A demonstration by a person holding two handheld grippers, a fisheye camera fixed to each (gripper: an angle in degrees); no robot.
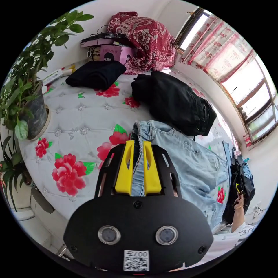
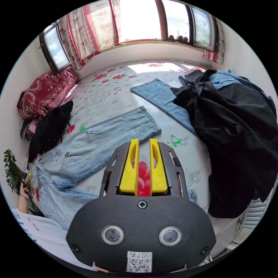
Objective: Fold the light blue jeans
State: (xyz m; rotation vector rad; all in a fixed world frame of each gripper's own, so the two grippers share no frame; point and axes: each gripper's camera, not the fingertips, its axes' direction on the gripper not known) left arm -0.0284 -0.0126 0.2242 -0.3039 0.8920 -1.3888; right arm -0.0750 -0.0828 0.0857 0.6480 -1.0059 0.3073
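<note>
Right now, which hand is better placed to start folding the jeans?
Left. Its fingers already pinch the jeans at the waistband, while the right fingers hover over bare bedsheet, holding nothing.

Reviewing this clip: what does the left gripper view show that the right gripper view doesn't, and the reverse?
Left gripper view: the left gripper, jaws pinching the waistband edge of the light blue jeans. Right gripper view: the right gripper with nothing between its jaws, the jeans' leg hem, a darker denim piece. Both: the jeans, the floral sheet, the red patterned bundle.
</note>
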